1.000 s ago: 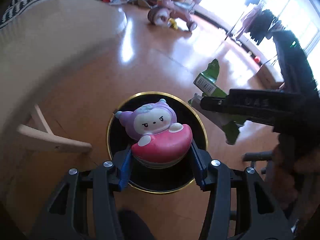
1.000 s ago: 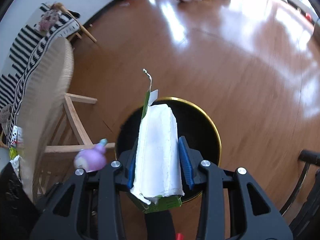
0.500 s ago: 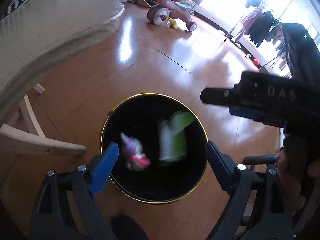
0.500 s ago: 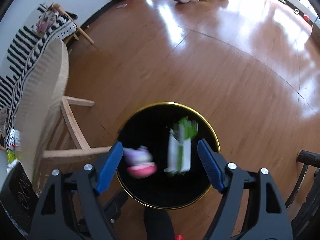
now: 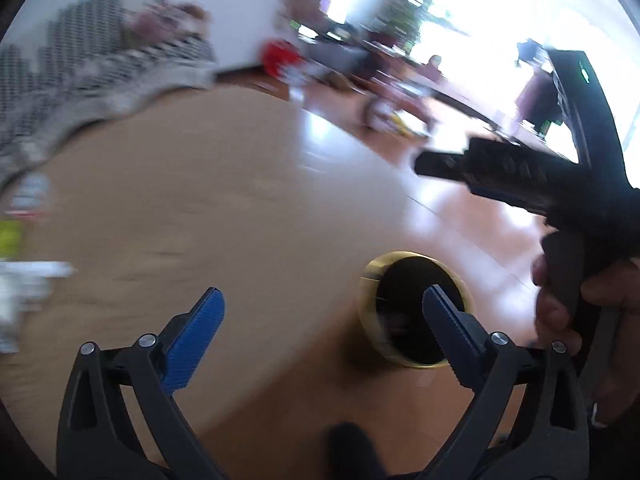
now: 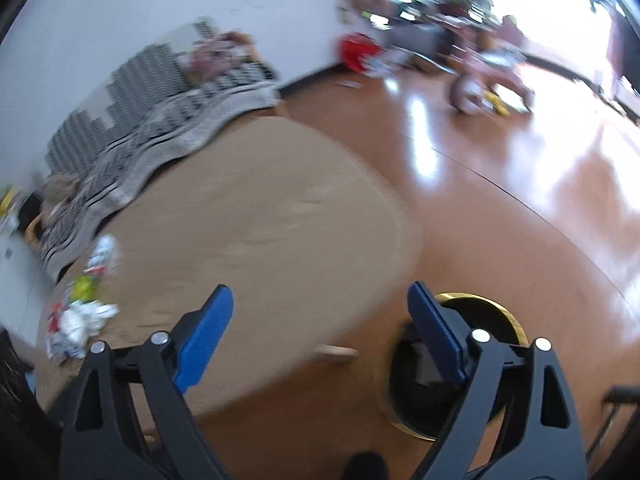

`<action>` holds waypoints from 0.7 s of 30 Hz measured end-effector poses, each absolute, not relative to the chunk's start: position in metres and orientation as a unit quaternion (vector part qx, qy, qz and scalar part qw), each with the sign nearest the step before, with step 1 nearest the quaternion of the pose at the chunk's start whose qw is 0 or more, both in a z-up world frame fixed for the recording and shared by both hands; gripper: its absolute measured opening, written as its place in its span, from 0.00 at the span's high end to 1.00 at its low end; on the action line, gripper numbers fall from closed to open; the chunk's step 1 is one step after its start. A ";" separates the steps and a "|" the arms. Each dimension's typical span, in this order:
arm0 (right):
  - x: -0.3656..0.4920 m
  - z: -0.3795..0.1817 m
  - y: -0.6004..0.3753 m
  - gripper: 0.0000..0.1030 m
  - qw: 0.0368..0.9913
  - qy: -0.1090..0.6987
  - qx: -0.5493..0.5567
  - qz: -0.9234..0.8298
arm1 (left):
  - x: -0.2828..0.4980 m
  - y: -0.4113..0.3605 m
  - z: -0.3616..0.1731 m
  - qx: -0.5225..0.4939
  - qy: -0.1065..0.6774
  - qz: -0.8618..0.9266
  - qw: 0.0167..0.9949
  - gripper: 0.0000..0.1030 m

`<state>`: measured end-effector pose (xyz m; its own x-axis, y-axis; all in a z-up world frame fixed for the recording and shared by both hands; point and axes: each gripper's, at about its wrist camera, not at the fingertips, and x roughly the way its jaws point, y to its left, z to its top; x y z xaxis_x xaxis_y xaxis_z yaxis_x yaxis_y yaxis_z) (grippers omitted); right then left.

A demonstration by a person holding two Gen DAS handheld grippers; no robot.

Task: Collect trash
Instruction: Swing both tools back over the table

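A black bin with a gold rim (image 5: pixel 370 300) (image 6: pixel 508 316) stands on the wooden floor beside a round wooden table (image 5: pixel 180 208) (image 6: pixel 260 240). Something pale lies inside the bin in the right wrist view; the views are blurred. My left gripper (image 5: pixel 322 308) is open and empty above the table edge. My right gripper (image 6: pixel 320 312) is open and empty, also over the table edge; it shows at the right of the left wrist view (image 5: pixel 520 176). Crumpled wrappers and paper (image 6: pixel 80 320) (image 5: pixel 24 280) lie on the table's far left.
A black-and-white striped cloth (image 6: pixel 160 128) drapes the table's back. A pink tricycle (image 6: pixel 488 76) and a red object (image 6: pixel 356 50) sit on the floor far back. A chair part (image 6: pixel 620 396) shows at the right edge.
Both grippers opened and dropped the plush toy and the carton into the bin. Both then swung up and left toward the table.
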<state>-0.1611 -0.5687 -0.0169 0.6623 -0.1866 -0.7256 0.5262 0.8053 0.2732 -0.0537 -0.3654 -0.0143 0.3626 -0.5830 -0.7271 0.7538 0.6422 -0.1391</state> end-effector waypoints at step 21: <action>0.050 -0.031 -0.223 0.15 0.901 0.415 0.109 0.064 | 0.111 0.082 -0.011 -0.014 0.404 -0.032 0.914 0.06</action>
<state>0.0495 -0.2226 -0.0308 0.6465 0.2061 -0.7345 -0.0254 0.9681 0.2493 0.1113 0.0820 -0.0105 0.6712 -0.0693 -0.7380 0.0471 0.9976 -0.0508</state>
